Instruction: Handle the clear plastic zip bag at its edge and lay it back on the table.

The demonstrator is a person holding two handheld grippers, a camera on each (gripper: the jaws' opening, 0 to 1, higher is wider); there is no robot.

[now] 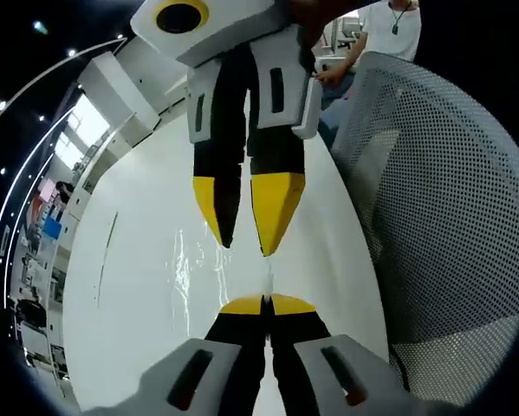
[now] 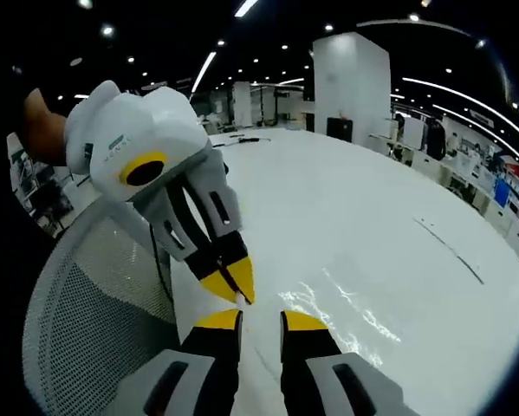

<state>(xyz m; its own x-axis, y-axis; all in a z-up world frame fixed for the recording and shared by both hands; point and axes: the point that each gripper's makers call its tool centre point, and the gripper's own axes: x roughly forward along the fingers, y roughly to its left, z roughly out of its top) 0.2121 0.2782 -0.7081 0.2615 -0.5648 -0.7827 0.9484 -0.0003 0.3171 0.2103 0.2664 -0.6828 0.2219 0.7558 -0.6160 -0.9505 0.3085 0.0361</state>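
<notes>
Nearest to us in the left gripper view, the left gripper [image 1: 266, 302] has its two yellow tips pressed together, and a thin sliver of clear film rises from between them, so we judge it pinched on the edge of the clear plastic zip bag [image 1: 194, 264]. The same gripper comes into the right gripper view from the left [image 2: 236, 289], tips together and pointed down at the bag's near edge. Facing it, the right gripper [image 1: 244, 232] hangs over the bag with a clear gap between its jaws; in its own view [image 2: 260, 319] the tips stand apart with nothing between them.

The bag lies flat on the white table [image 1: 138, 286], near its right edge and just beside the grey mesh chair back [image 1: 450, 208]. It is close to invisible: we read it only from bright creases and glints against the white surface [image 2: 346, 312]. We cannot make out the zip strip or any contents.

We expect it to handle as very light, limp and slippery film. It will sag and fold from any single hold, and may cling to the smooth tabletop. The best hold is the thicker rim, taken at two spaced points along one edge, so it hangs as a sheet and can be lowered flat without buckling.
</notes>
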